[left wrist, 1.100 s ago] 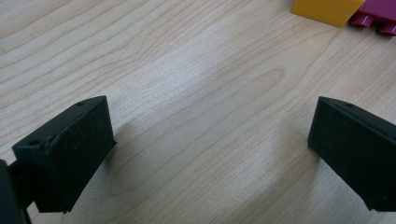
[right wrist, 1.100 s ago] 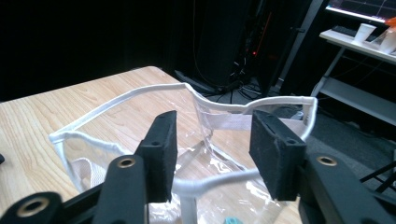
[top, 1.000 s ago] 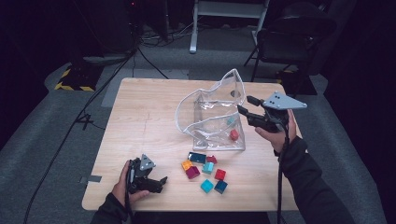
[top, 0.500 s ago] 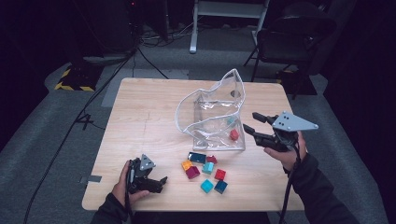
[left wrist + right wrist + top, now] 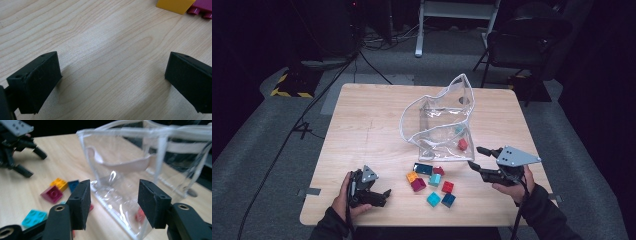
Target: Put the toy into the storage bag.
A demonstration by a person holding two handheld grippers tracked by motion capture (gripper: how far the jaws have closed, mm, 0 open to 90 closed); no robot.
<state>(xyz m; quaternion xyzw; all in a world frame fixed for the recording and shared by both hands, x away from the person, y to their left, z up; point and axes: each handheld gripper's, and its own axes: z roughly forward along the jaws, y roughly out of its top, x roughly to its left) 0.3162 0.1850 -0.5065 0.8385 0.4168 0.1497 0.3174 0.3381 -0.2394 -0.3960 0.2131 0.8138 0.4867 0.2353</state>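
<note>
A clear bag [image 5: 439,120] with white trim stands open on the wooden table [image 5: 362,125], with a red brick [image 5: 462,144] and a teal brick [image 5: 458,130] inside. Several loose bricks lie in front of it, among them a magenta brick [image 5: 418,185] and an orange one [image 5: 412,176]. My right gripper [image 5: 476,157] hangs low at the bag's near right corner. It is open, its jaws have just been opening, and nothing is between them. In the right gripper view its jaws [image 5: 113,205] frame the bag [image 5: 125,170]. My left gripper [image 5: 384,196] rests open at the front left, with bare wood between its jaws [image 5: 112,80].
A dark chair [image 5: 522,35] and a white stand [image 5: 452,20] are beyond the table's far edge, and cables lie on the grey floor. A yellow brick [image 5: 176,4] and a magenta brick [image 5: 202,7] lie just ahead of the left gripper.
My right gripper has come down from beside the bag's mouth toward the table's near right, and its jaws have spread wider. The left gripper and the bricks have stayed put.
</note>
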